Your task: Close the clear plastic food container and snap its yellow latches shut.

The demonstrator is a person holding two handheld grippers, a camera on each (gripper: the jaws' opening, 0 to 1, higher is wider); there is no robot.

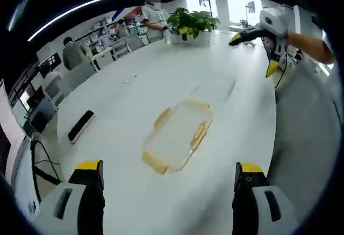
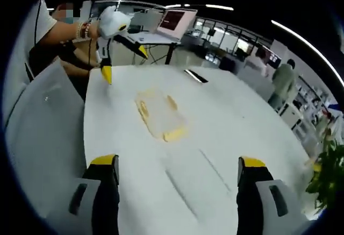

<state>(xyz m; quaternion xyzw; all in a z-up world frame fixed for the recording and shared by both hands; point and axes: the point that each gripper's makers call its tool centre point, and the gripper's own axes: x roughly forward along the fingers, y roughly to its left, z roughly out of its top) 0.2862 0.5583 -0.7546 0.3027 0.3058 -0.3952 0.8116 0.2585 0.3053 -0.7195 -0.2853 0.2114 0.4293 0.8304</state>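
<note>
The clear plastic container (image 1: pixel 177 135) with yellow latches lies on the white table (image 1: pixel 134 90), just ahead of my left gripper (image 1: pixel 169 171), which is open and holds nothing. The right gripper (image 1: pixel 253 54) hovers open at the far right, away from the container. In the right gripper view the container (image 2: pixel 159 114) lies farther off, in front of my open right gripper (image 2: pixel 178 163). The left gripper (image 2: pixel 124 64) hangs open above the table's far left corner. A faint clear flat shape (image 2: pixel 188 178), possibly the lid, lies between the right gripper and the container.
A black flat device (image 1: pixel 80 126) lies on the table left of the container, also seen as a black device (image 2: pixel 196 76). A potted plant (image 1: pixel 191 22) stands at the table's far end. People and chairs stand beyond the table edge. A laptop (image 2: pixel 174 20) sits on another desk.
</note>
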